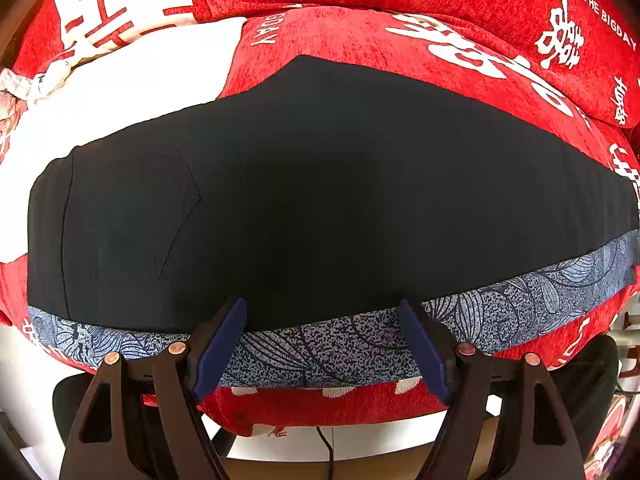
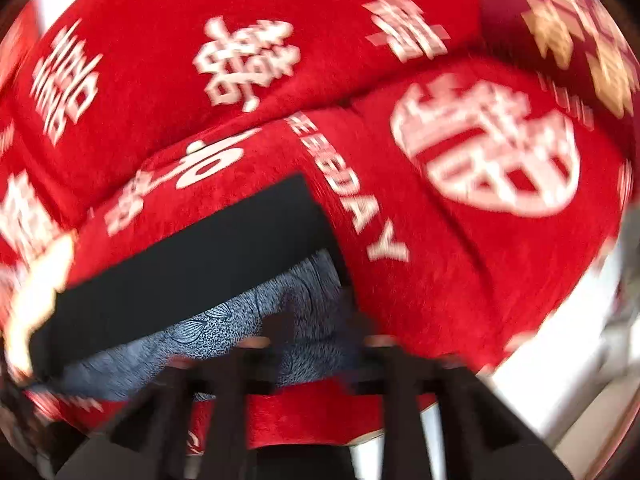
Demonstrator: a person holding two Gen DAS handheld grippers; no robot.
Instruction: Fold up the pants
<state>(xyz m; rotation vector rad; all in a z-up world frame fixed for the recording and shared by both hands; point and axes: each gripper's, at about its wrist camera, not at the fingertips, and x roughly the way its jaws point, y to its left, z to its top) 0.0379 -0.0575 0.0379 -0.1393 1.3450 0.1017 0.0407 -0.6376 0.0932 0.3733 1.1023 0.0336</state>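
Black pants (image 1: 320, 200) lie flat across a red sofa seat, waistband and back pocket at the left, on top of a blue patterned cloth (image 1: 340, 352). My left gripper (image 1: 322, 320) is open, its blue pads (image 1: 218, 352) just at the pants' near edge, holding nothing. In the blurred right wrist view the pants' leg end (image 2: 192, 264) lies over the patterned cloth (image 2: 240, 332). My right gripper (image 2: 320, 332) is near that end with a wide gap between its fingers; the blur hides whether they hold anything.
The red sofa cover (image 1: 360, 36) with white characters spans both views, with back cushions (image 2: 240, 40) behind. A white cloth (image 1: 132, 80) lies at the far left beyond the waistband. The sofa's front edge and floor (image 1: 360, 440) are below the grippers.
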